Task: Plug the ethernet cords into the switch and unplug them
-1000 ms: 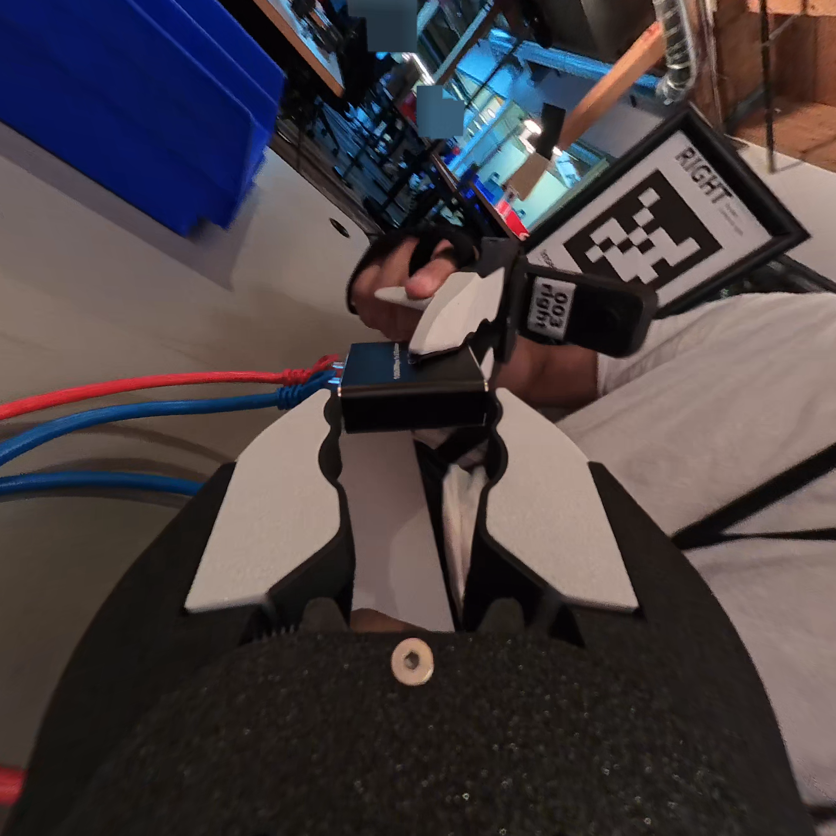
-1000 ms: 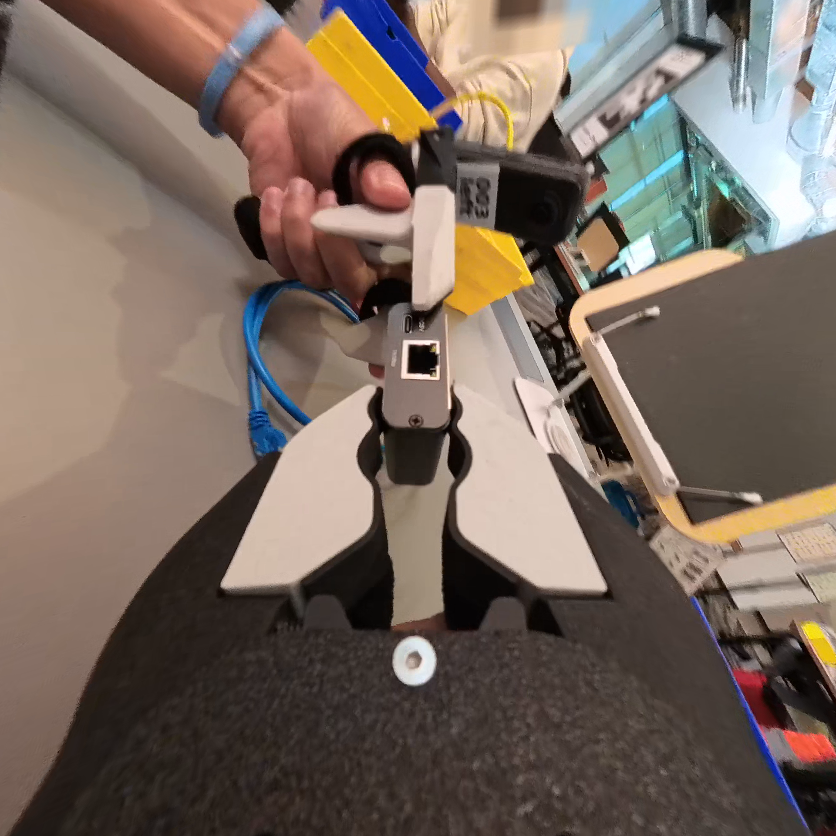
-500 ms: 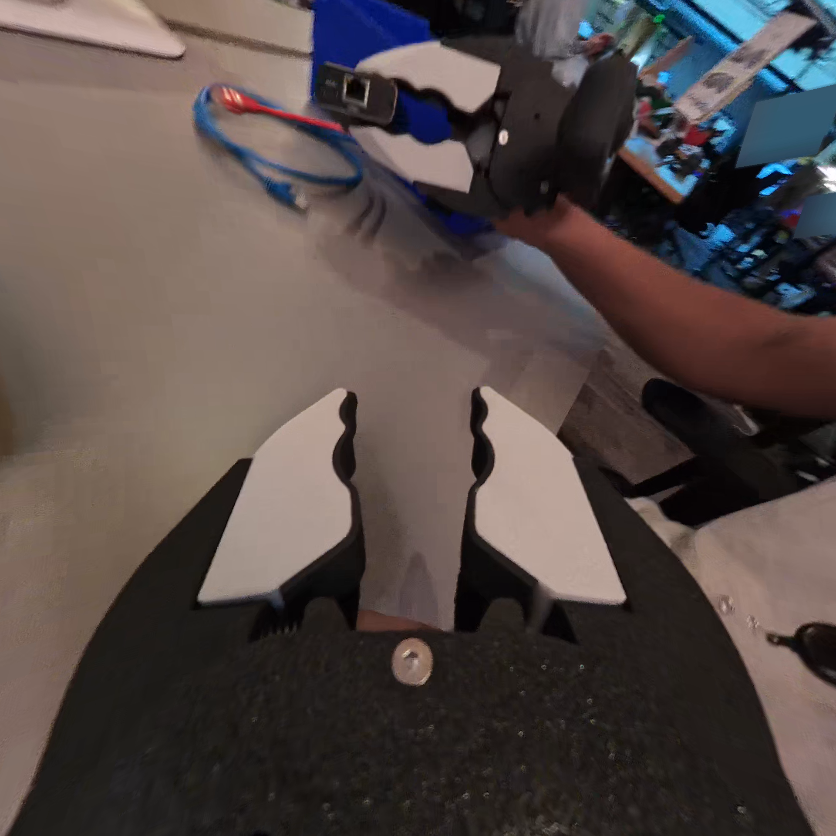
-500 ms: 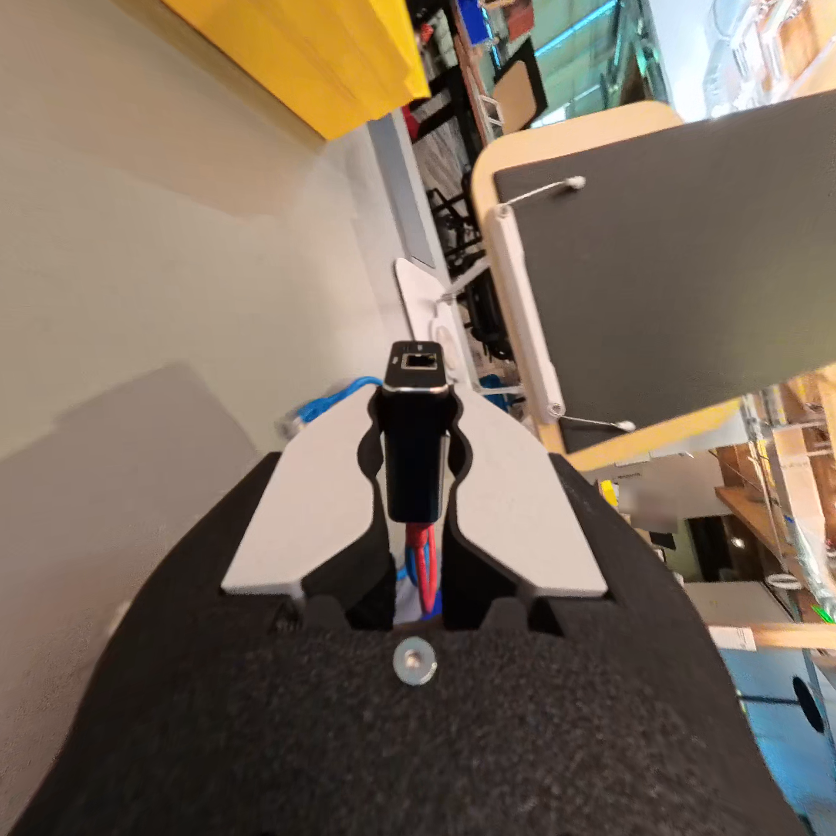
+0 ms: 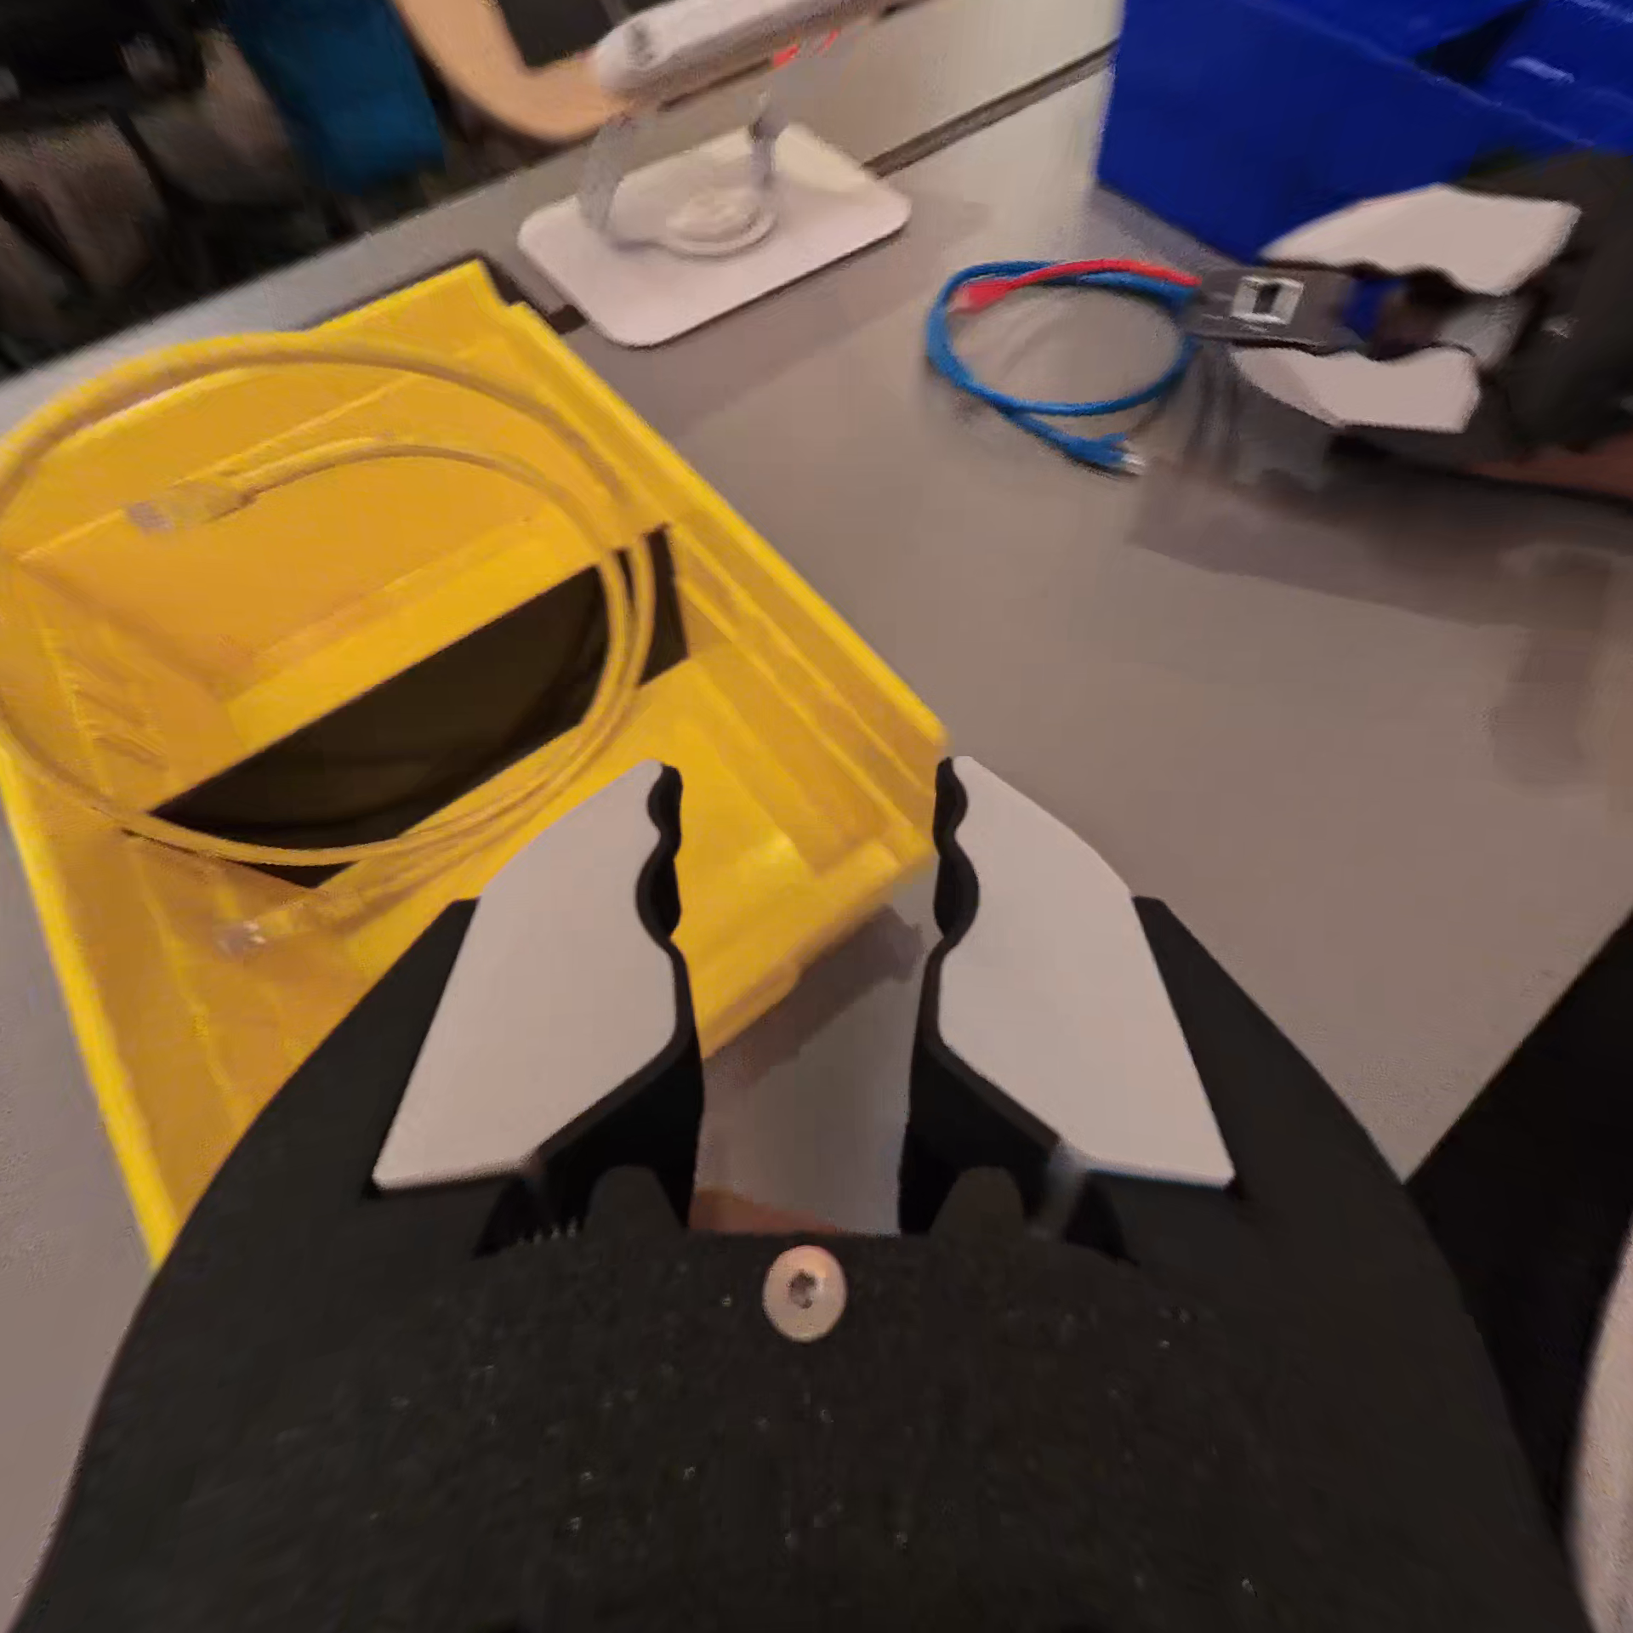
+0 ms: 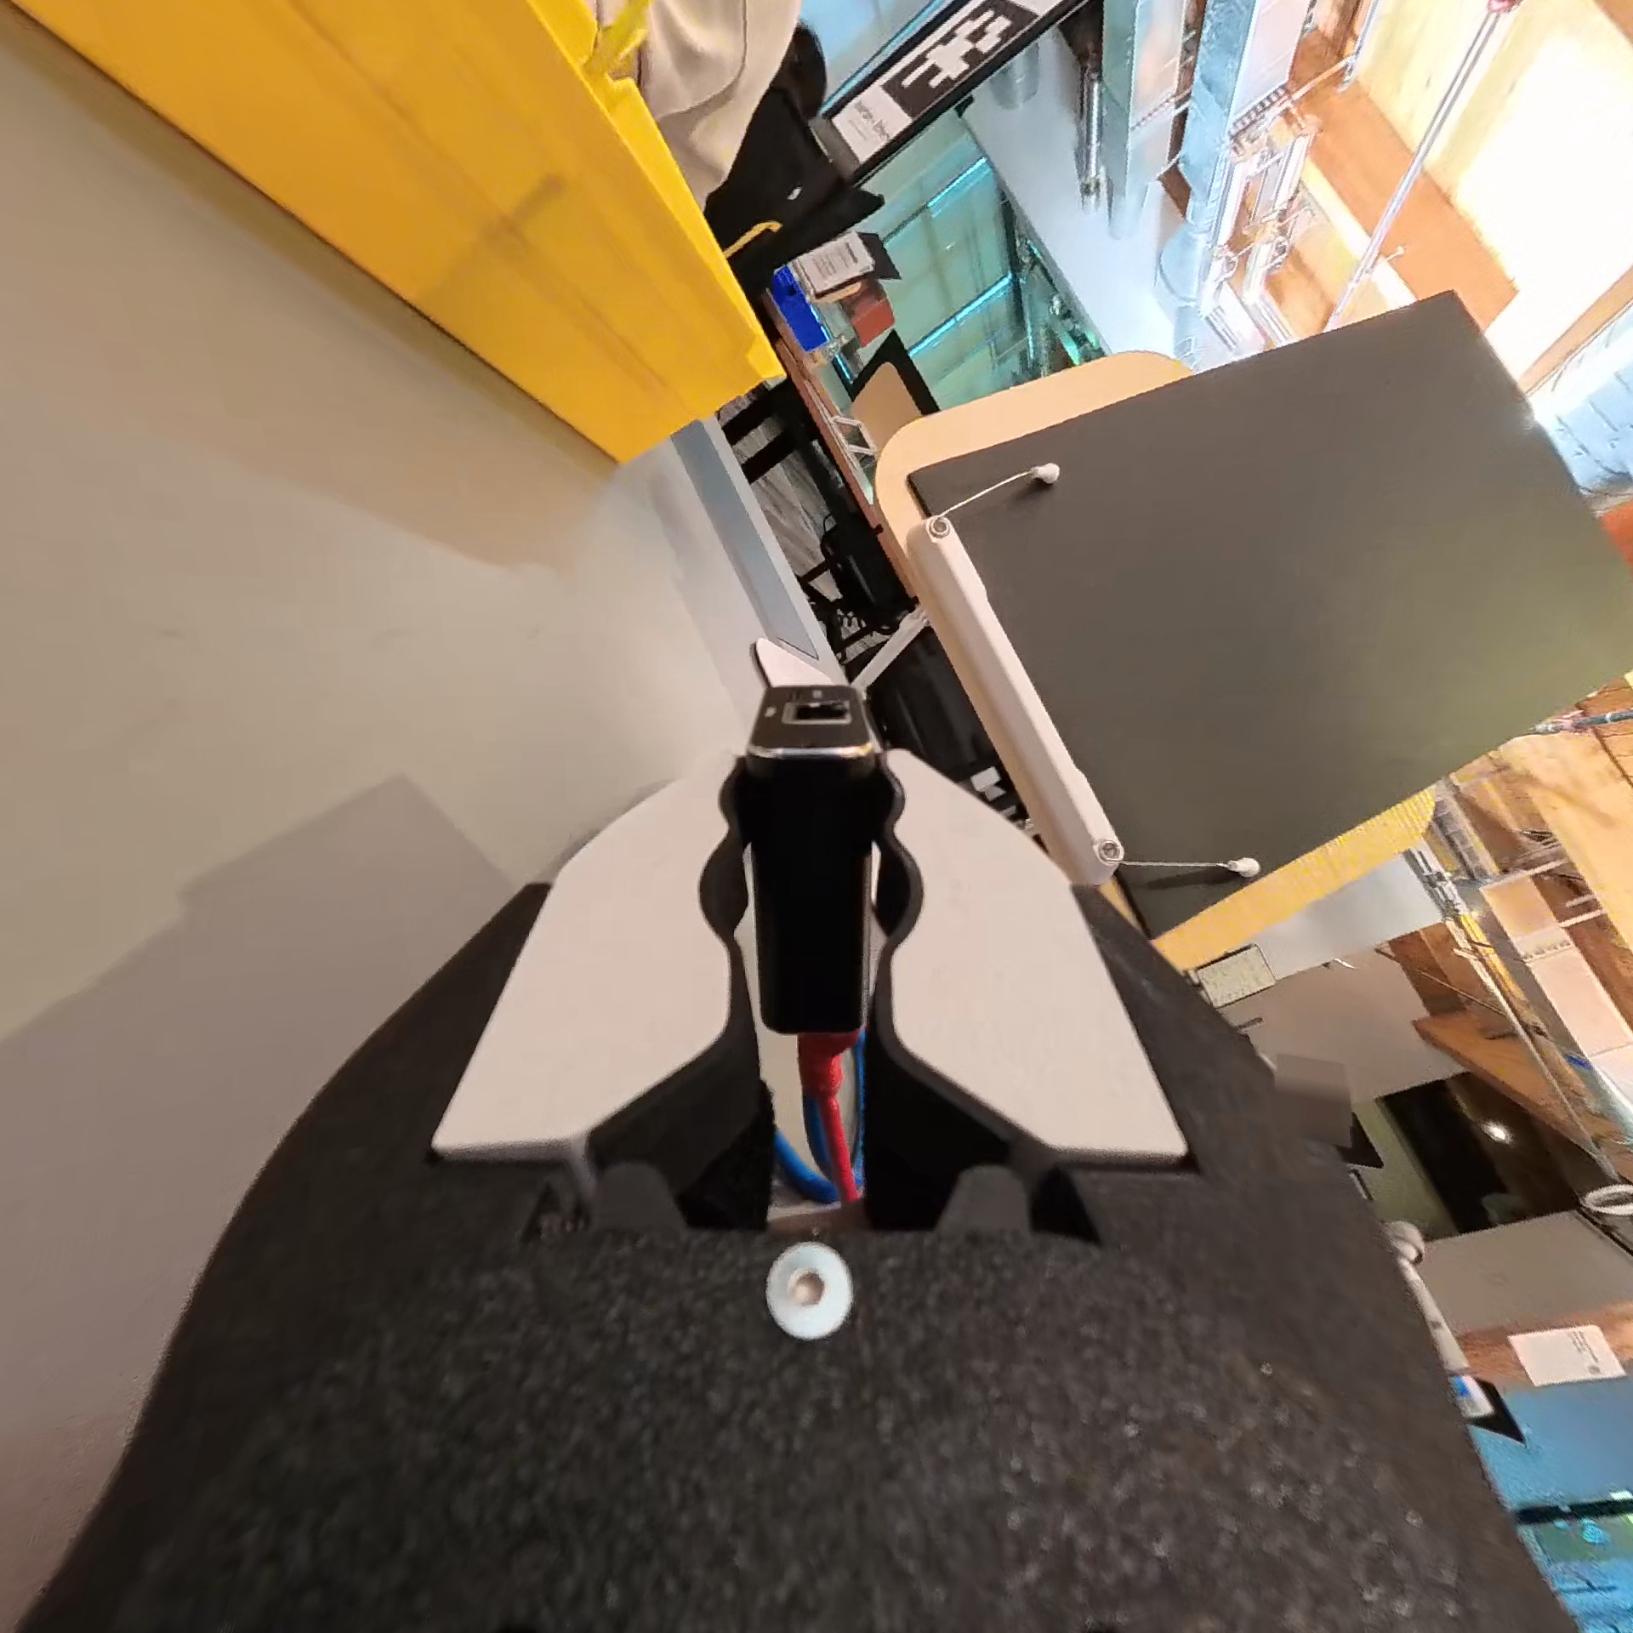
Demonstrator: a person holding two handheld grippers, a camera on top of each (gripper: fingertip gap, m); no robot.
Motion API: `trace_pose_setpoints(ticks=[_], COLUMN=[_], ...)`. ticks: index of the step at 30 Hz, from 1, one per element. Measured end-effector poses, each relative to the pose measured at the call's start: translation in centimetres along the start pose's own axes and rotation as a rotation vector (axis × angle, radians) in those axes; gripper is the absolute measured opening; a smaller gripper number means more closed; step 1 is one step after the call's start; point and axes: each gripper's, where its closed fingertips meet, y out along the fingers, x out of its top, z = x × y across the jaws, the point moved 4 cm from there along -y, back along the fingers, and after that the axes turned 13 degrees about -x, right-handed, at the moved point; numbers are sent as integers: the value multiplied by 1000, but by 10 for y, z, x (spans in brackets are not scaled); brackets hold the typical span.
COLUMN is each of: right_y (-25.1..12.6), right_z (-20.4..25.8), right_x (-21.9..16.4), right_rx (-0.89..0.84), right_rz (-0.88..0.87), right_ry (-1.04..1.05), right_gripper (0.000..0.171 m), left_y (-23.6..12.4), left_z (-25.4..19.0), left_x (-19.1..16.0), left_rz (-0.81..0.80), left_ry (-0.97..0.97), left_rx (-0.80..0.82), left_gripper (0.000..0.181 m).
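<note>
The switch (image 6: 808, 870), a small dark box, was clamped between the jaws of the right hand-held gripper (image 6: 811, 795), its open port facing forward past the fingertips. A red cord (image 6: 826, 1105) and a blue cord (image 6: 804, 1158) were seen leaving its rear end, between the fingers and toward the palm. In the left wrist view the same switch (image 5: 1264, 305) was seen far ahead and to the right, with the blue loop (image 5: 1051, 353) trailing from it onto the desk (image 5: 1193, 663) and a loose plug lying at its end.

The left hand-held gripper (image 5: 808, 786) was held wide apart and empty, above the near corner of a yellow bin (image 5: 795, 707). A yellow cord (image 5: 565, 769) was coiled in that bin, ahead and to the left of the fingers, one clear plug resting near the bin's front wall.

Several risks were judged from this. The yellow coil could be dragged out whole if the plug were pinched by its cable, and the bin could be shifted with it. The plug's latch could be crushed or turned the wrong way if it were gripped across the tab. The switch could be twisted in the right jaws by a push on the port, since only its narrow sides were held. The cords already seated could be strained against the right fingers.
</note>
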Motion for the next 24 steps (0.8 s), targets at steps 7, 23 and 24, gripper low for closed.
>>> trace_pose_setpoints(ticks=[7, 23, 24], right_y=[0, 0, 0], right_z=[12, -9, -12], right_x=[-1, -3, -4], right_rx=[46, 4, -5], right_rz=[1, 7, 8], right_ry=[-64, 98, 117], right_gripper=[24, 25, 25], left_y=[74, 30, 27], left_z=[88, 2, -21], left_x=[49, 122, 124], left_rz=[-150, -202, -157], left_ry=[-503, 19, 62], left_rx=[-129, 41, -14], left_gripper=[55, 5, 5])
